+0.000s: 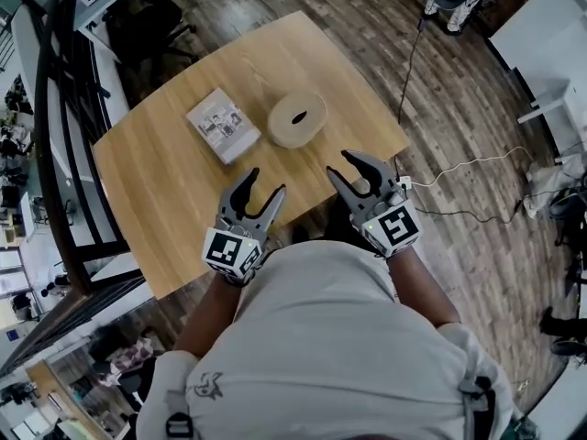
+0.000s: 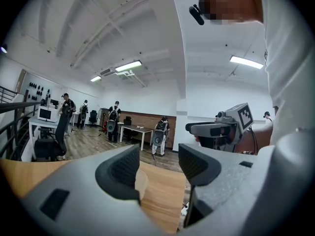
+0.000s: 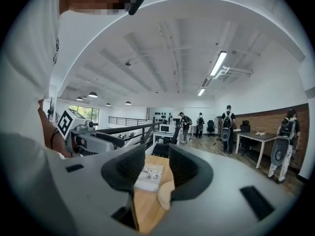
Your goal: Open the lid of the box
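Both my grippers are released and hold nothing: the left gripper point(image 1: 266, 183) and the right gripper point(image 1: 338, 162) hover with jaws apart over the near edge of the tabletop point(image 1: 165, 181). The box point(image 1: 296, 118), as I take it, is the round one. It sits well apart from both, at about 1 o'clock from my left gripper and 11 o'clock from my right. It is a low, pale drum with a smooth, wood-like surface and a dark oval slot in its flat top. At its 9 o'clock, just beside it, lies a flat rectangular printed packet point(image 1: 223, 125) that looks like card or paper.

I expect trouble from that smooth round wall. On the slick wooden tabletop, a one-sided push would likely slide or spin the box rather than lift the lid. If nothing steadies the base, it may rise with the lid. A wide approach from the left could also nudge the packet.
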`<state>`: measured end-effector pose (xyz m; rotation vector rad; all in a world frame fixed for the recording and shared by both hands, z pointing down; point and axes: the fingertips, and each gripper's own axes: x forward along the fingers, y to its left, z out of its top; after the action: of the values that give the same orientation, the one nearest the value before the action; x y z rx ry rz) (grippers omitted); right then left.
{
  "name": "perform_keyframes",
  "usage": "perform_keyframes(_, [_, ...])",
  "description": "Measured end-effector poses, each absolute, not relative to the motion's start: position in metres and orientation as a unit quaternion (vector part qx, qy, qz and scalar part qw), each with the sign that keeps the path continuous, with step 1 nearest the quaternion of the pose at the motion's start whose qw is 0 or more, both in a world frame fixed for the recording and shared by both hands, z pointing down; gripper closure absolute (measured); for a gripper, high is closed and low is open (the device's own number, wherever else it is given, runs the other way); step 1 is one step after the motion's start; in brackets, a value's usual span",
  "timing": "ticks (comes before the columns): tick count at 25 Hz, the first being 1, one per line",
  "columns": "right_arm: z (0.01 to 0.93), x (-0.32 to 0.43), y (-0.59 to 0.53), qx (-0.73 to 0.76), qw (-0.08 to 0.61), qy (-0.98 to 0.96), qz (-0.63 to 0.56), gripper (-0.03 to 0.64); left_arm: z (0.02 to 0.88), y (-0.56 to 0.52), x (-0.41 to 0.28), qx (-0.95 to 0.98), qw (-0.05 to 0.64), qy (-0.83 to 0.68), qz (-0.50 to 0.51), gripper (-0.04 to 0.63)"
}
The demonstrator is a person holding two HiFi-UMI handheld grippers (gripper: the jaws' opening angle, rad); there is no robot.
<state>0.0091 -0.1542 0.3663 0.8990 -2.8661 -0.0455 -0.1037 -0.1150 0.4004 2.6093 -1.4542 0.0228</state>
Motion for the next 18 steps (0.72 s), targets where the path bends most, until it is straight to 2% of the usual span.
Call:
perform_keyframes(12, [0.375, -0.034, -0.206, 0.209, 0.085, -0.974, -0.027, 0.452, 0.403, -0.143, -0.126, 0.839, 0.075, -0.539, 0.009, 0.356])
perform_keyframes(18, [0.399, -0.044, -0.245, 0.171, 0.123, -0.976, -0.05, 0.453, 0.412, -0.163, -0.127, 0.824, 0.089, -0.559, 0.018, 0.356])
